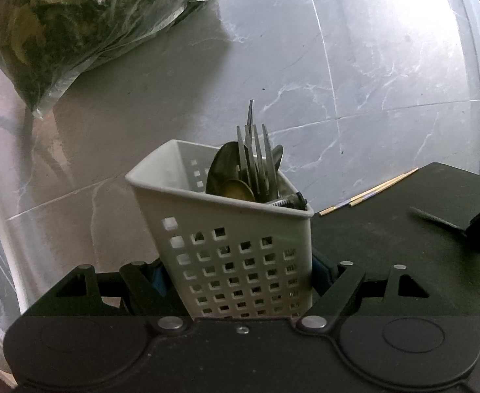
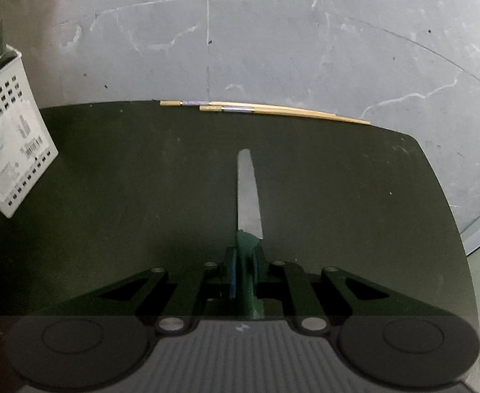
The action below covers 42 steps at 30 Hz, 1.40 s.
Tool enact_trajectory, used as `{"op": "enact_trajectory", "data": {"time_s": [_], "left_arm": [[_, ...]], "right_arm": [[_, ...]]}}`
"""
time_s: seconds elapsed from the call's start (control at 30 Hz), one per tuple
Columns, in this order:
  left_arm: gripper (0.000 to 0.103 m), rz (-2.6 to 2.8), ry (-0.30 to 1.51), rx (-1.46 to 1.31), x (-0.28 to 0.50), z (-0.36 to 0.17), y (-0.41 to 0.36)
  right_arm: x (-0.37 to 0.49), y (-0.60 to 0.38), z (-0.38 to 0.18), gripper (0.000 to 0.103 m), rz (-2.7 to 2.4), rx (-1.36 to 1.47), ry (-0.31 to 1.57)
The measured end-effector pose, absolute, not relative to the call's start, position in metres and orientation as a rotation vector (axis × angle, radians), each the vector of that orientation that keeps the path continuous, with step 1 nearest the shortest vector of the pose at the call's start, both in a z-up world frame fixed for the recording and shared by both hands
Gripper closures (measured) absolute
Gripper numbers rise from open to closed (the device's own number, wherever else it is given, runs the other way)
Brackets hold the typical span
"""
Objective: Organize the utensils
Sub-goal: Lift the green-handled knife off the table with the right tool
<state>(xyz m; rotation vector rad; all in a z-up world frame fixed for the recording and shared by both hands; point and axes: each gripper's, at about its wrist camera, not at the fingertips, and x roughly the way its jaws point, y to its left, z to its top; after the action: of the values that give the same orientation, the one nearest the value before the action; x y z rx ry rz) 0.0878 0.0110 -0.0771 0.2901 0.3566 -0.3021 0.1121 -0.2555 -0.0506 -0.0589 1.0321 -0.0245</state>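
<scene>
My left gripper [image 1: 240, 275] is shut on a white perforated utensil caddy [image 1: 233, 245] and holds it tilted at the table's left edge. Inside stand forks [image 1: 256, 160], spoons [image 1: 236, 190] and other utensils. The caddy also shows at the left of the right wrist view [image 2: 9, 131]. My right gripper [image 2: 244, 262] is shut on the green handle of a knife [image 2: 248, 193], whose blade points forward over the black table [image 2: 109, 196]. A pair of wooden chopsticks [image 2: 266, 110] lies along the table's far edge, also seen in the left wrist view [image 1: 367, 193].
A large clear plastic bag [image 1: 76, 23] of dark leafy matter sits on the grey marble floor [image 1: 387, 49] at the upper left. The right gripper and its knife [image 1: 436, 221] show at the right of the left wrist view.
</scene>
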Motion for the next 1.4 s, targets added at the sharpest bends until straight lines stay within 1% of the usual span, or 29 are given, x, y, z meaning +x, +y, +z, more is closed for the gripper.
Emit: {"op": "enact_trajectory", "data": {"time_s": [0.03, 0.1, 0.13, 0.17, 0.23, 0.27, 0.3, 0.33, 0.37, 0.4, 0.63, 0.83, 1.23, 1.4], "left_arm": [[0.022, -0.302, 0.356, 0.29, 0.087, -0.077, 0.011], [0.022, -0.303, 0.356, 0.29, 0.088, -0.077, 0.011], [0.022, -0.304, 0.356, 0.29, 0.088, -0.077, 0.011], [0.022, -0.304, 0.356, 0.29, 0.088, -0.077, 0.011], [0.022, -0.303, 0.356, 0.29, 0.087, -0.077, 0.011], [0.022, -0.303, 0.356, 0.29, 0.087, -0.077, 0.011], [0.022, -0.303, 0.356, 0.29, 0.087, -0.077, 0.011], [0.022, -0.303, 0.356, 0.289, 0.088, -0.077, 0.011], [0.022, -0.302, 0.356, 0.289, 0.087, -0.077, 0.011], [0.022, -0.302, 0.356, 0.29, 0.087, -0.077, 0.011], [0.022, -0.301, 0.357, 0.283, 0.087, -0.077, 0.011], [0.022, -0.307, 0.357, 0.28, 0.088, -0.076, 0.013], [0.022, -0.326, 0.352, 0.279, 0.088, -0.076, 0.017], [0.022, -0.342, 0.35, 0.283, 0.087, -0.077, 0.019]], "right_arm": [[0.113, -0.256, -0.051, 0.092, -0.028, -0.056, 1.033], [0.113, -0.258, -0.051, 0.086, -0.024, -0.041, 1.038], [0.113, -0.258, -0.052, 0.076, -0.026, -0.041, 1.046], [0.111, -0.259, -0.053, 0.069, -0.023, -0.046, 1.05], [0.108, -0.261, -0.057, 0.064, -0.011, -0.049, 1.065], [0.107, -0.262, -0.057, 0.064, -0.009, -0.042, 1.065], [0.107, -0.264, -0.057, 0.064, -0.004, -0.031, 1.07], [0.108, -0.268, -0.057, 0.066, 0.004, -0.009, 1.078], [0.109, -0.269, -0.057, 0.078, 0.012, 0.008, 1.082], [0.11, -0.271, -0.056, 0.084, 0.015, 0.001, 1.087], [0.112, -0.277, -0.053, 0.085, 0.039, 0.049, 1.134], [0.098, -0.281, -0.05, 0.085, 0.062, 0.18, 1.175], [0.027, -0.238, -0.039, 0.085, 0.088, 0.163, 1.218], [0.009, -0.23, -0.034, 0.085, 0.076, 0.207, 1.219]]}}
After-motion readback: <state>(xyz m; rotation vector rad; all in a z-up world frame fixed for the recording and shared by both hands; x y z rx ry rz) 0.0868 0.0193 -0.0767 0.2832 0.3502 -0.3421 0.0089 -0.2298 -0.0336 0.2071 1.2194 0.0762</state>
